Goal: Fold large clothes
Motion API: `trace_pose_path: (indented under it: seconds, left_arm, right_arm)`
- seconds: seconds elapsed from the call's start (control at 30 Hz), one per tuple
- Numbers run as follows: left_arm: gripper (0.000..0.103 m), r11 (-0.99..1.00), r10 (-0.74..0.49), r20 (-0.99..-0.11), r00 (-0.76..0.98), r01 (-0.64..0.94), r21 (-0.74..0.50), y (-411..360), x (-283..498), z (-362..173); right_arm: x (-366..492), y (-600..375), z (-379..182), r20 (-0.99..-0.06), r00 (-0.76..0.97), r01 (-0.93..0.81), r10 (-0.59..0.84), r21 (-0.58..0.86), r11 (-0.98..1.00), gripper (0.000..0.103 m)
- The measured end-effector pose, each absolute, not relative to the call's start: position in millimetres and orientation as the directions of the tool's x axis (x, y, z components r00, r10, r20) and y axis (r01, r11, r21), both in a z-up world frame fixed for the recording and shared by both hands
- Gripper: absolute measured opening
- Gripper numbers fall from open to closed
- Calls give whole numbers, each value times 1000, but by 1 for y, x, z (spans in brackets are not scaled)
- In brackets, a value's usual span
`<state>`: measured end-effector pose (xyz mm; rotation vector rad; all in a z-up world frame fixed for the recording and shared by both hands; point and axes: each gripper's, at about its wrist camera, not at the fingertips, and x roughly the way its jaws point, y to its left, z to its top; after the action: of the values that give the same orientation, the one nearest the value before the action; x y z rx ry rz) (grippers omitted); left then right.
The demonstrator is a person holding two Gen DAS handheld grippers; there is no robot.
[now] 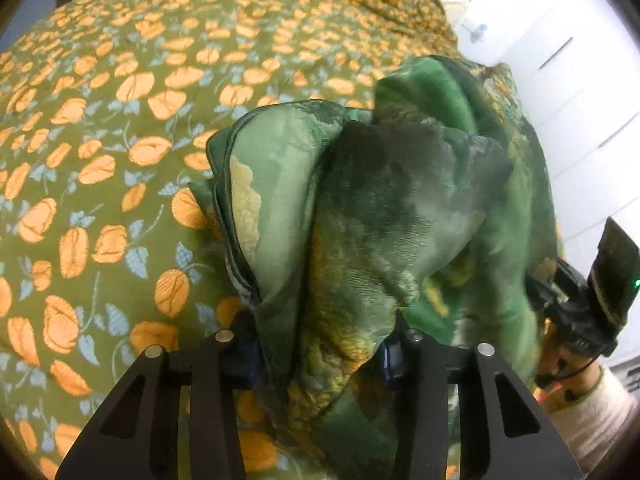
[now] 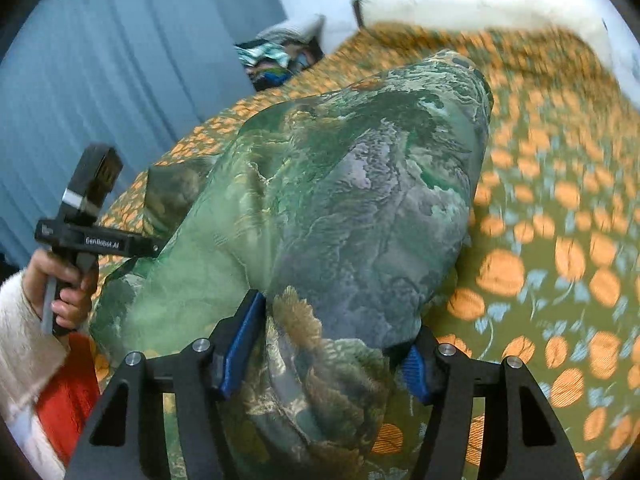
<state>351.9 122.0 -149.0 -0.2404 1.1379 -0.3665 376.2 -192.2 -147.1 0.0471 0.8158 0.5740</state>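
Note:
A large green garment with a marbled landscape print (image 1: 380, 200) hangs bunched over the bed. My left gripper (image 1: 320, 356) is shut on a thick fold of it; the cloth covers the fingertips. In the right wrist view the same garment (image 2: 340, 200) drapes forward from my right gripper (image 2: 332, 344), which is shut on a bunch of it between its blue pads (image 2: 240, 340). The right gripper shows at the right edge of the left wrist view (image 1: 592, 312). The left gripper shows at the left of the right wrist view (image 2: 92, 236), held by a hand.
The bed is covered by an olive bedspread with orange flowers (image 1: 100, 160), also in the right wrist view (image 2: 560, 260). White drawers (image 1: 580, 100) stand on the right. A blue curtain (image 2: 100, 80) and a pile of clothes (image 2: 276, 60) lie beyond the bed.

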Motion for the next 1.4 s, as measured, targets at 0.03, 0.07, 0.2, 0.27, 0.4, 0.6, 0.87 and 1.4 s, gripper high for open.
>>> trace_pose_path:
  seconds: [0.03, 0.07, 0.2, 0.27, 0.4, 0.6, 0.87, 1.4]
  left_arm:
    - [42, 920, -393, -837, 381, 167, -355, 121, 347, -143]
    - [42, 921, -389, -837, 386, 165, -352, 122, 345, -140]
    - [42, 920, -392, -822, 413, 156, -360, 122, 340, -123]
    - [42, 922, -387, -810, 440, 170, -348, 117, 345, -108]
    - [43, 923, -385, -789, 478, 208, -324, 104, 366, -81]
    - [42, 922, -385, -769, 510, 255, -292, 73, 421, -59]
    - [42, 925, -373, -802, 467, 259, -279, 29, 472, -94]
    - [100, 969, -245, -870, 429, 96, -226, 10, 527, -182]
  right_arm:
    - [373, -189, -141, -668, 548, -480, 504, 243, 843, 62]
    - [371, -186, -136, -662, 552, -490, 507, 234, 840, 62]
    - [358, -179, -115, -635, 593, -509, 496, 182, 841, 62]
    - [358, -176, -106, -623, 607, -511, 494, 170, 843, 62]
    - [375, -187, -90, -600, 640, -490, 479, 161, 856, 62]
    - [426, -218, -67, -575, 687, -438, 445, 162, 884, 62]
    - [480, -266, -90, -597, 682, -360, 422, 228, 905, 62]
    - [534, -345, -204, -697, 569, -90, 438, 476, 875, 75]
